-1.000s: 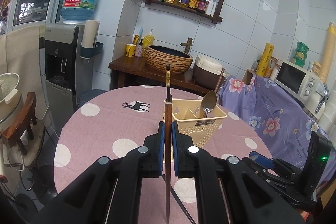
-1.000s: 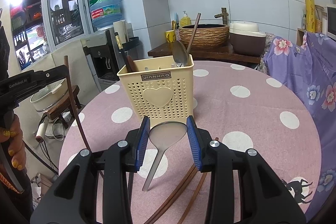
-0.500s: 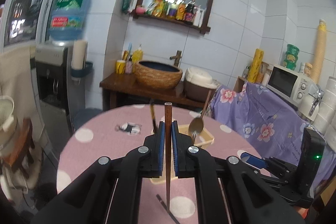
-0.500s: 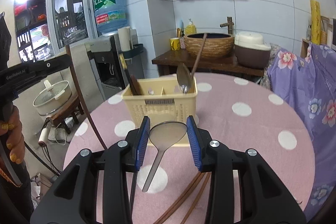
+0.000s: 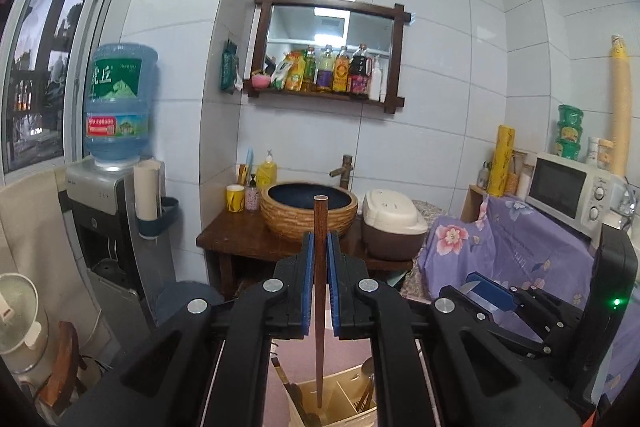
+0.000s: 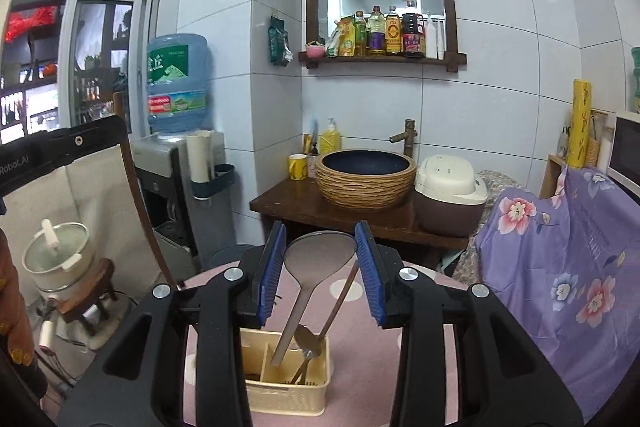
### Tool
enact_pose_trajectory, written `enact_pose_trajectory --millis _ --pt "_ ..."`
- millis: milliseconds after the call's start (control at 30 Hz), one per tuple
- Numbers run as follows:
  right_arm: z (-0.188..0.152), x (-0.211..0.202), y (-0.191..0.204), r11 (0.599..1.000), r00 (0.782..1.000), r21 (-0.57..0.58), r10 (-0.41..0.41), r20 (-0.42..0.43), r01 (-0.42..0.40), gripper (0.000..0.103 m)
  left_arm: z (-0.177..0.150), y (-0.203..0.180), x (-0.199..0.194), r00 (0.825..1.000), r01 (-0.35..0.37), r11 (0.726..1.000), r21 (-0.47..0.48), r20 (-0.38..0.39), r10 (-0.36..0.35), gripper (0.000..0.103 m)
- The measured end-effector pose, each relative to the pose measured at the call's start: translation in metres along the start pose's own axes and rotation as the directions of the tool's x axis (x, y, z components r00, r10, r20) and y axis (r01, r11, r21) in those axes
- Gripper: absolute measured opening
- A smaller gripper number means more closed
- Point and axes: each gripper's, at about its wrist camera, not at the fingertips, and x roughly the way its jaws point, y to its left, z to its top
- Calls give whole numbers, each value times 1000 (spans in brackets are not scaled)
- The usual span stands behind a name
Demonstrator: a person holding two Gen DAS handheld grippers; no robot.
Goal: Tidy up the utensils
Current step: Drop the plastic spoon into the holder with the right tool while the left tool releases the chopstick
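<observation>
Chopstick [image 5: 319, 307] stands upright in the left gripper's [image 5: 319, 255] tight fingers, tip down over the holder [image 5: 336, 407]; the right gripper [image 6: 320, 243] clasps a spoon's [image 6: 316, 259] bowl, handle hanging holderward.

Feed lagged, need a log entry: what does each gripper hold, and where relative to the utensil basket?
left gripper: shut on chopstick, above basket | right gripper: shut on spoon, handle over basket | nothing released yet
</observation>
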Motion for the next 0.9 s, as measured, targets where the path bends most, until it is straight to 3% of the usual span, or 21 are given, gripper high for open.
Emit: enact_pose_trajectory --millis 400,633,900 --pt "-86 46 7 999 991 -31 -20 -132 16 37 -84 10 40 989 -7 999 -49 -148 0 8" --pt "-110 57 11 999 986 -29 -21 -168 16 37 -106 15 51 979 -12 998 -64 -205 -2 8" --pt "-117 52 11 1000 989 -26 -19 -146 15 38 -119 18 49 976 7 996 -87 -217 -26 6"
